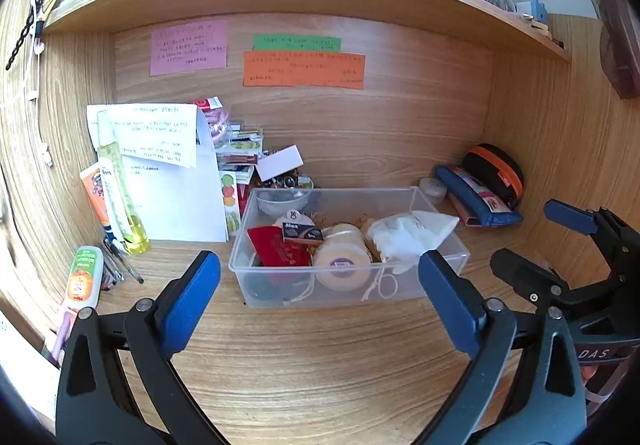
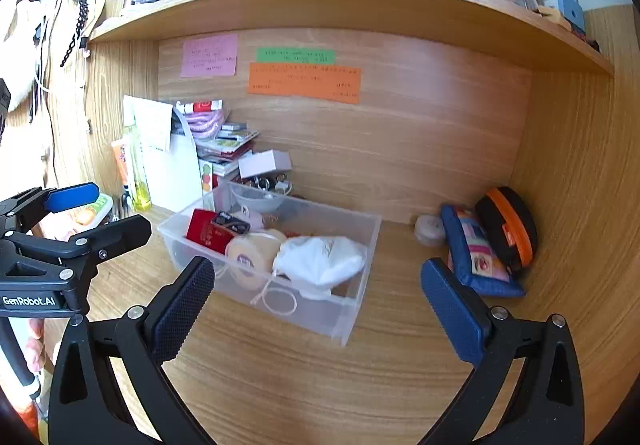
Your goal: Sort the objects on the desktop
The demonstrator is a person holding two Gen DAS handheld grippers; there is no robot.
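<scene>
Far left: I saw a yellow bottle [image 1: 120, 185] that stood upright against a white sheet [image 1: 176, 181], with an orange-labelled tube [image 1: 82, 277] lying near it on the desk [image 1: 320, 365].
Left gripper [image 1: 320, 285]: I held it with the fingers spread wide and nothing between them, low over the desk just in front of the bin.
Clear plastic bin [image 1: 360, 293]: it sat centre on the desk; in the left wrist view its long axis ran left to right, open side up.
Bin contents: a red packet [image 1: 276, 245], a tape roll [image 1: 342, 261] and a white pouch [image 1: 408, 233], in that order.
Right gripper [image 2: 316, 297]: I held it spread too, empty, near the bin's front corner.
Far right: a blue pouch [image 2: 476, 253] and a black-and-orange case [image 2: 508, 229] leaned at the side wall.
</scene>
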